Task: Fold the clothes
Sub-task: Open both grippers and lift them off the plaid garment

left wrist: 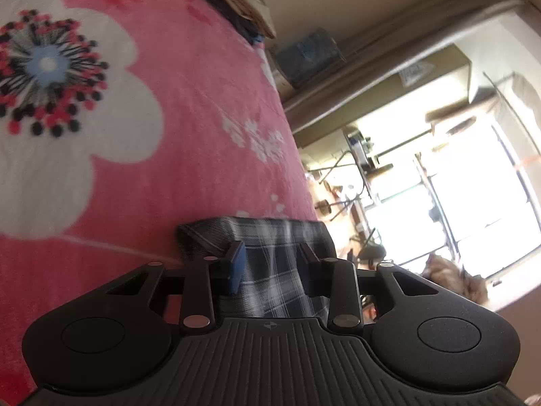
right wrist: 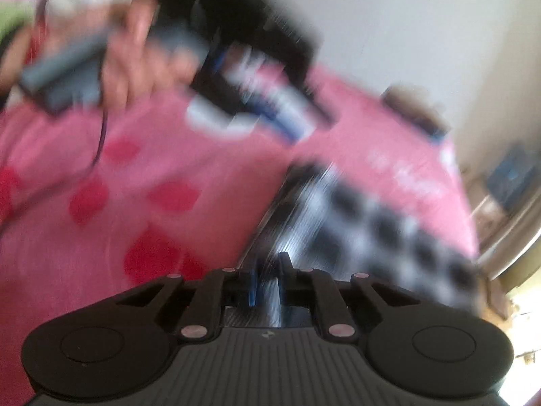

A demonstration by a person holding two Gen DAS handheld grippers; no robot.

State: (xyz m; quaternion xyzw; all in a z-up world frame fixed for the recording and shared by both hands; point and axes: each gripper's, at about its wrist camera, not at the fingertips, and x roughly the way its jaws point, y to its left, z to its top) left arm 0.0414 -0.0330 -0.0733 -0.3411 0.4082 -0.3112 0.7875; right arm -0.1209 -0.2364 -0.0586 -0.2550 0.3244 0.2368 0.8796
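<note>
A dark plaid garment (left wrist: 270, 270) lies on a pink floral blanket (left wrist: 189, 155), near the bed's edge towards the bright window. The left gripper (left wrist: 270, 264) sits over it with its jaws parted; the cloth runs through the gap, but neither pad visibly presses on it. In the blurred right wrist view, the right gripper (right wrist: 268, 280) has its jaws nearly together, pinching a fold of the plaid garment (right wrist: 372, 223), which stretches away to the right over the pink floral blanket (right wrist: 175, 155). Beyond, a hand (right wrist: 135, 64) holds the left gripper (right wrist: 277, 101) above the bed.
</note>
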